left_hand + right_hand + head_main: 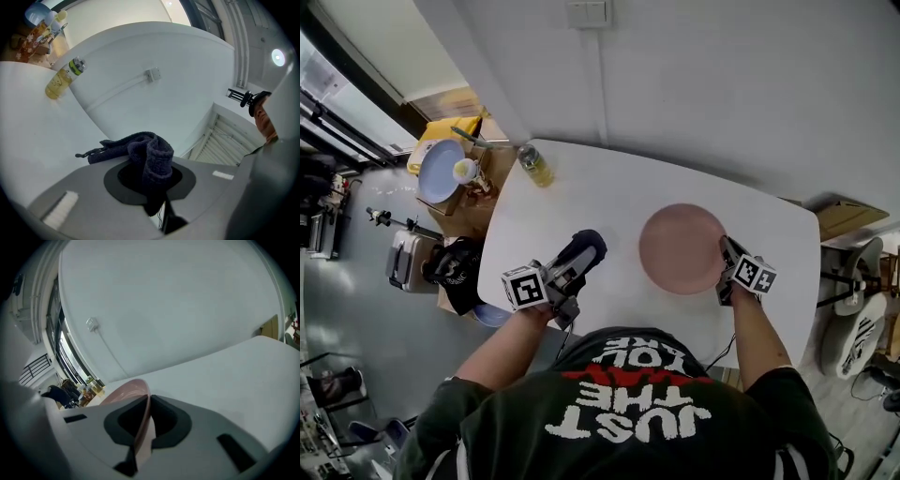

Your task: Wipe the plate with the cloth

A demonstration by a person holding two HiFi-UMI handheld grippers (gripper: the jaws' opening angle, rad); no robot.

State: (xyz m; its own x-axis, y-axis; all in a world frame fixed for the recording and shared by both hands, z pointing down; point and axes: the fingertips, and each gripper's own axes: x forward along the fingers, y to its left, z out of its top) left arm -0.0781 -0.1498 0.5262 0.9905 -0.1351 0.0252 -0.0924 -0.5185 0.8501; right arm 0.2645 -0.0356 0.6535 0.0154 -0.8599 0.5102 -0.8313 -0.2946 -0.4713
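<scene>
The left gripper (569,278) jaws pinched the soft, limp cloth (584,249); the right gripper (727,266) jaws clamped the stiff, likely slippery plate (680,248) by its rim.

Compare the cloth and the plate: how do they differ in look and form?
The cloth is dark blue, the plate pink. The cloth is bunched up, the plate round and shallow. The left gripper holds the cloth, the right gripper the plate's rim. Shared: each is clamped in jaws.

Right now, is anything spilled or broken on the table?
No, nothing stands out. The pink plate looks whole, its rim held in the right gripper's jaws. The left gripper holds the dark cloth. No spill shows round the bottle.
</scene>
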